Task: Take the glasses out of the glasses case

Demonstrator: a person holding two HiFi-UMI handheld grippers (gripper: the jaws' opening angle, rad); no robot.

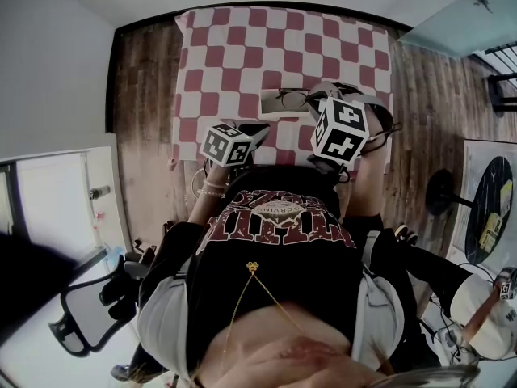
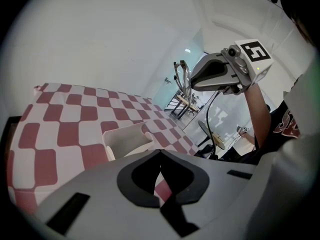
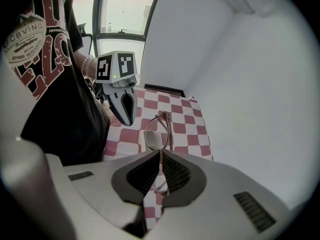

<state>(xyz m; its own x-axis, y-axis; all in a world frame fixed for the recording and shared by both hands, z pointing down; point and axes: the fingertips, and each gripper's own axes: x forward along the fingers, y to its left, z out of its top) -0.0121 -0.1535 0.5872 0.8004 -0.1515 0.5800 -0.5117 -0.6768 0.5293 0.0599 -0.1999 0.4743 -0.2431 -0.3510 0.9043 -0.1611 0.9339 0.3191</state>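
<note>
Right gripper (image 3: 160, 152): jaws pressed together on the glasses (image 3: 157, 136), pinching the thin metal frame at its near end. The rest of the frame sticks out past the tips, with one lens turned almost edge-on. I can't tell from this angle whether the temples are folded.

The left gripper view shows the same gripper held up in the air, right of centre. The glasses hang from its tips, clear of the table and well above the case (image 2: 127, 140).

Left gripper (image 2: 160, 150): tips pressed together with nothing between them, only red-and-white cloth (image 2: 65, 134) showing through the gap behind the tips. It is low over the near edge of the table and points toward the case, which is just beyond the tips and not touching them.

Case: pale, boxy, lying on the checked cloth near the middle of the table's near half. It looks open toward the camera, though the view is too soft to be sure.

Head view: both marker cubes sit side by side over the near table edge, left one lower and right one higher. The case and glasses overlap just beyond them.

The person wears a dark printed shirt (image 1: 275, 217). Wood floor (image 1: 145, 95) shows around the table, and there is an office chair (image 1: 89, 314) at lower left.
</note>
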